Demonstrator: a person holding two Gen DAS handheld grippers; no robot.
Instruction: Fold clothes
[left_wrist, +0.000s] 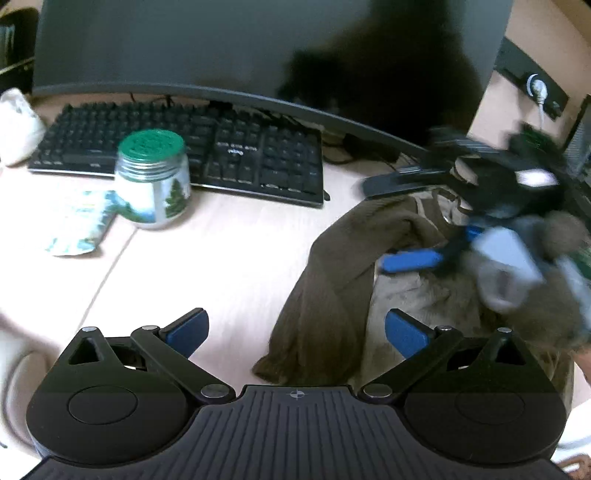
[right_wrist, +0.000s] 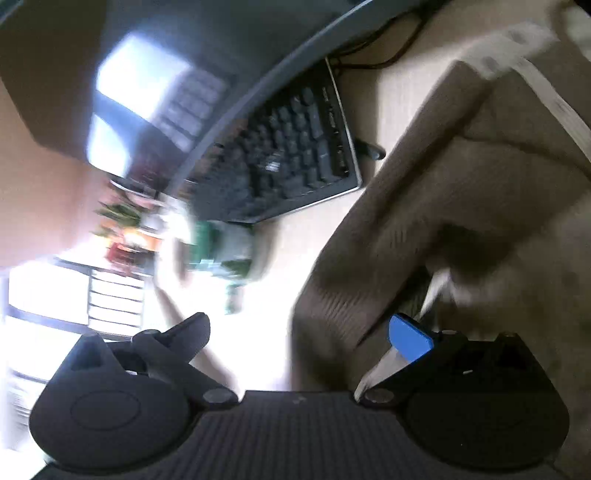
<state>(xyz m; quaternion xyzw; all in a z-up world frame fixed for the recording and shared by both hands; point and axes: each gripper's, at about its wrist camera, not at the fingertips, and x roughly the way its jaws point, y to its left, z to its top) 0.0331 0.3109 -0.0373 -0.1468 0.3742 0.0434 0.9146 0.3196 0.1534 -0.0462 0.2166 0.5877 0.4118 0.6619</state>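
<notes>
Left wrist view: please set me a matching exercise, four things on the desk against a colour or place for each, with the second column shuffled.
Things:
1. jar lid
2. garment
3. keyboard
4. left gripper pads

Colour or place:
A. black, lying in front of the monitor
B. blue, spread wide apart
C. green, on top of a clear jar
D. brown, crumpled on the right of the desk

Pairs: 1-C, 2-D, 3-A, 4-B
</notes>
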